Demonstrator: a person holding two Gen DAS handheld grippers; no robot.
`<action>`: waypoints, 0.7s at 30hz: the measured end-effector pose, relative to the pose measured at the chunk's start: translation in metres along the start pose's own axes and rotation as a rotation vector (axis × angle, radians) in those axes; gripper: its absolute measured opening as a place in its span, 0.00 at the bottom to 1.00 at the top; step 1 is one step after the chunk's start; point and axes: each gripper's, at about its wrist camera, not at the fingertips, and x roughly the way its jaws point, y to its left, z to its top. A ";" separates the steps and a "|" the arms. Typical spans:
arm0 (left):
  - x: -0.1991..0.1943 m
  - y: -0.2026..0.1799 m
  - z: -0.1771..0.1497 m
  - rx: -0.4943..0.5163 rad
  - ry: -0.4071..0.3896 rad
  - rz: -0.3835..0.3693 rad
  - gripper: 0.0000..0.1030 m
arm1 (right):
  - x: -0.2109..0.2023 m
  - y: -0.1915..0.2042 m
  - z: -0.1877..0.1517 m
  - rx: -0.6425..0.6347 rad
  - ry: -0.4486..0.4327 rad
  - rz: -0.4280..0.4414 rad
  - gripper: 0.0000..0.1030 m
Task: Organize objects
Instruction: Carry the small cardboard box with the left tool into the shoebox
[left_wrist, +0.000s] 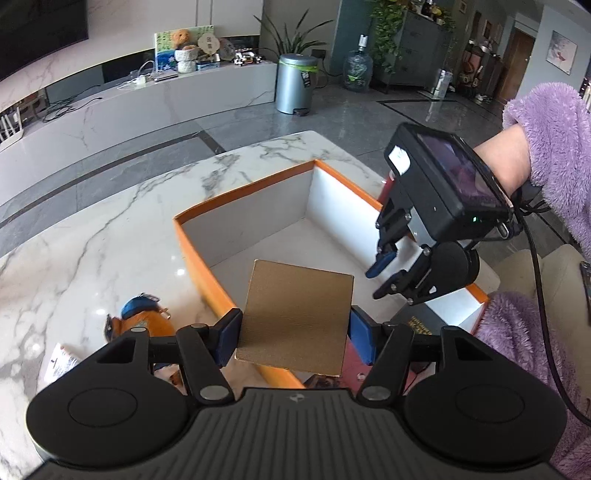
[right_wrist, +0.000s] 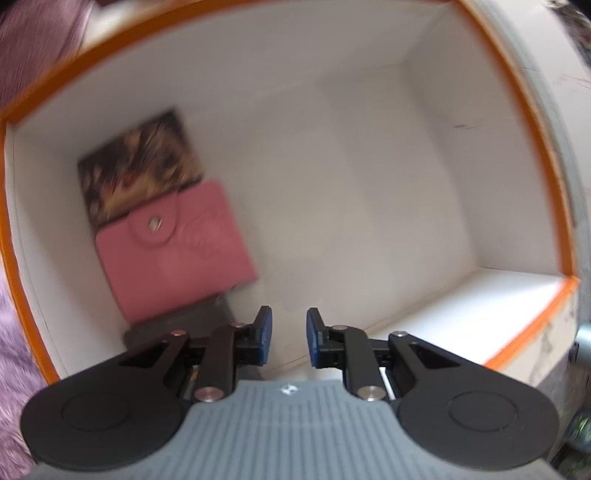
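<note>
- A blue and orange object (left_wrist: 142, 317) lay on the marble table (left_wrist: 110, 229), just outside the box's left wall; a white label (left_wrist: 61, 363) lay near it toward the table's near edge.
- The left gripper (left_wrist: 293, 332) was pinching a gold card (left_wrist: 295, 317) by its two side edges, a blue pad (left_wrist: 229, 338) pressed to each; the card hung flat above the near left part of the box (left_wrist: 201, 273).
- The box, orange outside and white inside, sat open-topped on the table, its far corner pointing toward the table's far edge.
- In the left-wrist view, a dark item with gold lettering (left_wrist: 417, 323) showed in the box's near corner, partly hidden by the left gripper.
- The right gripper (left_wrist: 380, 271), held by a hand in a purple fleece sleeve (left_wrist: 546, 184), hovered over the box's right side with its fingers apart and nothing between them.
- In the blurred right-wrist view, that gripper (right_wrist: 289, 338) pointed down into the box (right_wrist: 532, 122), pads (right_wrist: 265, 334) spread.
- A pink wallet (right_wrist: 173, 251) with a snap tab lay against the box's left inner wall, overlapping a dark patterned card (right_wrist: 136, 162) beyond it and a dark item nearer the gripper.
</note>
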 end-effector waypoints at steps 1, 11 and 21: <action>0.007 -0.007 0.004 0.019 0.006 -0.016 0.70 | -0.010 -0.002 -0.005 0.029 -0.032 -0.007 0.20; 0.115 -0.048 0.018 0.102 0.188 -0.144 0.70 | -0.033 0.007 -0.002 0.013 -0.087 -0.067 0.34; 0.168 -0.034 0.022 0.083 0.309 -0.212 0.70 | -0.015 0.013 -0.008 -0.059 -0.086 -0.045 0.50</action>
